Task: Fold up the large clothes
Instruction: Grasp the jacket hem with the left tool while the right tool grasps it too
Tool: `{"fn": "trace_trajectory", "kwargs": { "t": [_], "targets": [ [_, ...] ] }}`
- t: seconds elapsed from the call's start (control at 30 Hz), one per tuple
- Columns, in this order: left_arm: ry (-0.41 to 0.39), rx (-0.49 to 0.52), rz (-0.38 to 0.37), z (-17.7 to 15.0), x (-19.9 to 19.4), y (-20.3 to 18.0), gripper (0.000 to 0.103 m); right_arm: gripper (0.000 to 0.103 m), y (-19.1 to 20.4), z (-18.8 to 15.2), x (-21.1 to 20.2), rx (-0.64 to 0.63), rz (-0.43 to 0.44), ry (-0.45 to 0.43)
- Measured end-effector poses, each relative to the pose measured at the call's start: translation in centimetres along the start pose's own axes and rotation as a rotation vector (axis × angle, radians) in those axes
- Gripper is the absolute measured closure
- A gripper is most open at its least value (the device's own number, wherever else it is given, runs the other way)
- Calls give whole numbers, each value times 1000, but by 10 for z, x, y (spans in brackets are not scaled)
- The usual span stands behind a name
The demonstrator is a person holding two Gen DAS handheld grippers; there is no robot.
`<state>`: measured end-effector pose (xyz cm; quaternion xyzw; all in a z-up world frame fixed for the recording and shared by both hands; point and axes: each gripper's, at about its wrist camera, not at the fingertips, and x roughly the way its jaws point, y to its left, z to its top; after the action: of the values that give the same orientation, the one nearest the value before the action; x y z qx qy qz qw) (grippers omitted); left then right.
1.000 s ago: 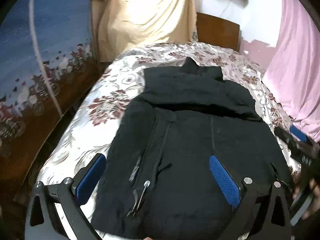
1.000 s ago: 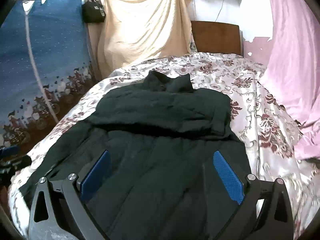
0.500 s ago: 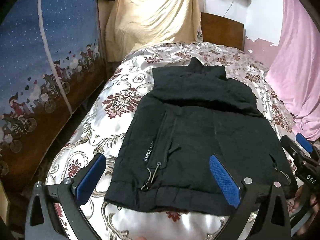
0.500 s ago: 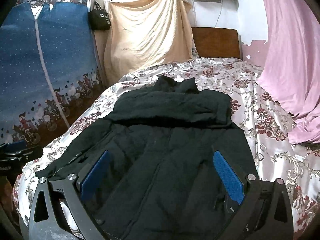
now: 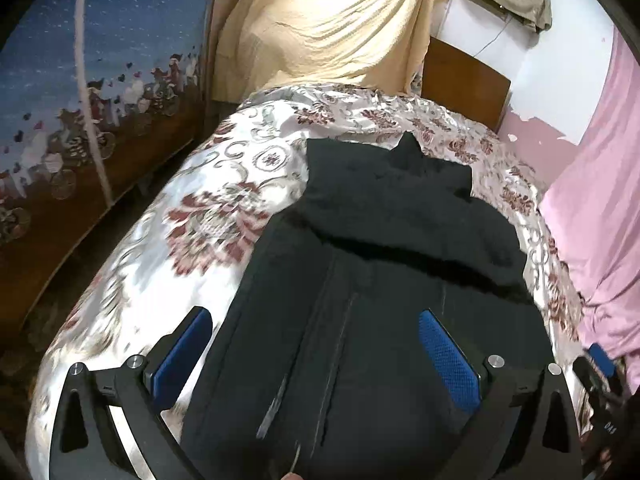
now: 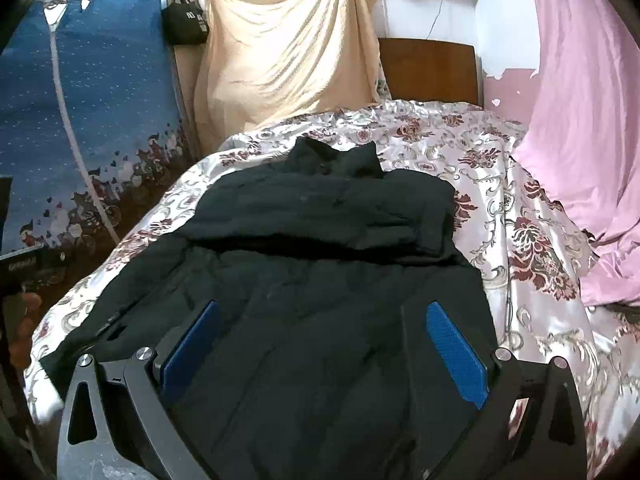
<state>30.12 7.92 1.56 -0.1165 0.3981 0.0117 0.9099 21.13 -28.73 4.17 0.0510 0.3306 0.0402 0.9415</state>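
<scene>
Left wrist view: the left tongs (image 5: pixel 316 354) stand wide apart with nothing between their blue pads (image 5: pixel 184 350), poised over the lower half of a black jacket (image 5: pixel 384 280). The jacket lies spread on a bed covered by a floral bedspread (image 5: pixel 208 216), collar toward the wooden headboard (image 5: pixel 464 80), with its sleeves folded across the chest. A cream cloth (image 5: pixel 332 24) hangs behind the bed, and a pink curtain (image 5: pixel 600 200) falls at the right. The picture is blurred near the bottom.

Right wrist view: the right tongs (image 6: pixel 324 344) are likewise spread wide and grip nothing, above the jacket's (image 6: pixel 320 248) hem area. The bedspread (image 6: pixel 520 220) shows to the right of the garment. At the left edge a hand (image 6: pixel 24 328) is partly visible.
</scene>
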Motion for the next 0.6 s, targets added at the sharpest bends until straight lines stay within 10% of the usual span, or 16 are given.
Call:
{"fn": "trace_trajectory", "kwargs": {
  "t": [0.6],
  "targets": [
    [-3, 130, -123, 215, 180, -98, 0, 2, -74, 199, 220, 40, 53, 114]
  ]
}}
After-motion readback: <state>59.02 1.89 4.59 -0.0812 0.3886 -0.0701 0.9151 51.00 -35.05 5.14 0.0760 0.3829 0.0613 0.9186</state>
